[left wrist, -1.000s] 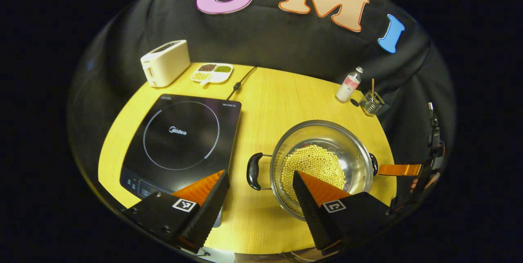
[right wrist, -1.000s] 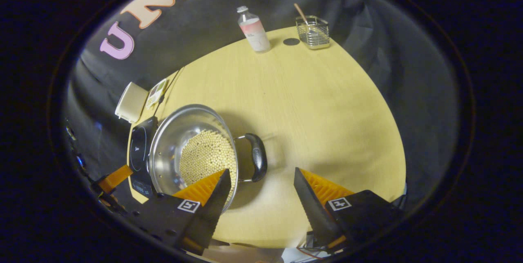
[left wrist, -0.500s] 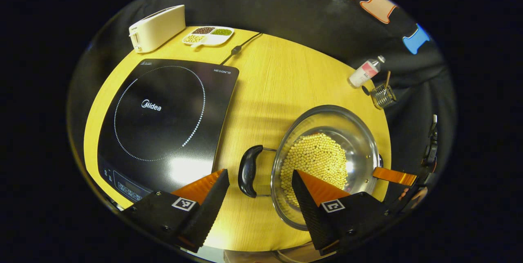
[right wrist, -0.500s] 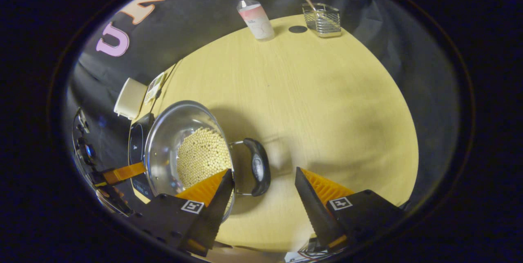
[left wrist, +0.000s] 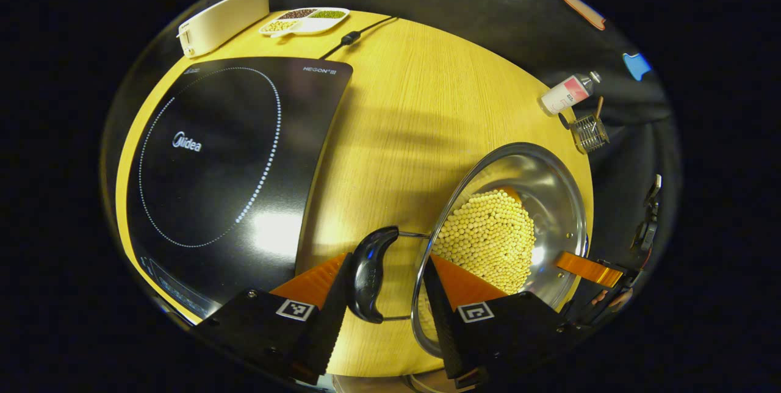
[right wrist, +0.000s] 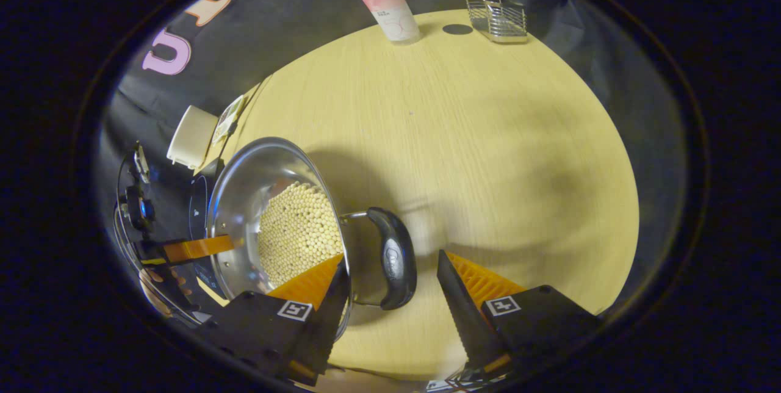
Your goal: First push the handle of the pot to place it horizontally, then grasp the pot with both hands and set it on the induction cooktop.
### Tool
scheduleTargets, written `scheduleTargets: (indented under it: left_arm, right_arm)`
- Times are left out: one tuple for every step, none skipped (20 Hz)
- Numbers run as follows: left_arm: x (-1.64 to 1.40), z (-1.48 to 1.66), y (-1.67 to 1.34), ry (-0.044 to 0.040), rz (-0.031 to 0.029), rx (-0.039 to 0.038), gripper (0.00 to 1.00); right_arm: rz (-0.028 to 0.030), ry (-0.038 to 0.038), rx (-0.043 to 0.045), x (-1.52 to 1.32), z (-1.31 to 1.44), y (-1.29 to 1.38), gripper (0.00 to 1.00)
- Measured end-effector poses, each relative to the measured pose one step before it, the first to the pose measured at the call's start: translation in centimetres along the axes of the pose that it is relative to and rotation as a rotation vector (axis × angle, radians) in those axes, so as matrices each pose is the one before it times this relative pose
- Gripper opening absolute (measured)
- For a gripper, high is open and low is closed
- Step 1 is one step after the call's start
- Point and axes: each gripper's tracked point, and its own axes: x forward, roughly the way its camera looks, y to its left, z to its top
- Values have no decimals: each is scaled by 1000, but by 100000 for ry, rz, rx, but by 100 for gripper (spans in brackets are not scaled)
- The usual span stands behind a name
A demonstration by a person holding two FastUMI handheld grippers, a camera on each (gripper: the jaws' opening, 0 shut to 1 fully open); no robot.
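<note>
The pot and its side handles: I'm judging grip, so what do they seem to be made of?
The round silver pot looks like polished stainless steel: its wall mirrors the light. The curved black side handles look like glossy moulded plastic on thin wire brackets, though plastic is a guess.

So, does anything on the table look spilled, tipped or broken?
Nothing stands out. The soybeans lie inside the steel pot, the bottle stands upright, and the induction cooktop looks intact.

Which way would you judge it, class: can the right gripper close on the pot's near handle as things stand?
Probably yes. The right gripper is open, the handle already lies between its fingers, and nothing lies between them. One finger sits at the pot rim.
</note>
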Motion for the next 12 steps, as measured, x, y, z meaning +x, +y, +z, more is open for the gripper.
scheduleTargets:
  left_arm:
    - [116,-89,226,917,-154,429,75]
    - [127,120,-106,379,-467,-114,66]
    - [168,-2,59,613,-475,131,65]
    - [-8,-21,27,553,-184,501,72]
    - [15,-195,-119,422,-412,479,64]
    - [22,-99,143,851,219,594,64]
    - [178,-51,113,892,-465,236,64]
    - [79,146,-51,293,-631,222,64]
    - [-129,-204,-50,668,-871,531,63]
    - [0,58,-75,-137,-276,675,63]
    - [87,-53,154,-43,65,1059,62]
    - [-107,112,42,-218,434,49,60]
  right_arm:
    - [340,366,557,198,71,60,77]
    - [333,598,612,137,10,110,77]
    - [230,550,474,237,41,7,77]
    - [3461,512,2051,5,53,837,77]
    - [1320,909,685,-8,-29,360,66]
    - [-928,117,-599,582,-85,-71,55]
    - [-665,1267,-573,273,-154,-96,51]
    - [-609,797,-535,-12,-267,-130,52]
    - [555,27,741,125,94,-13,60]
    - [894,1076,407,13,-121,154,53]
    - [1080,232,660,-71,11,40,52]
    - [1120,398,-9,128,-11,40,47]
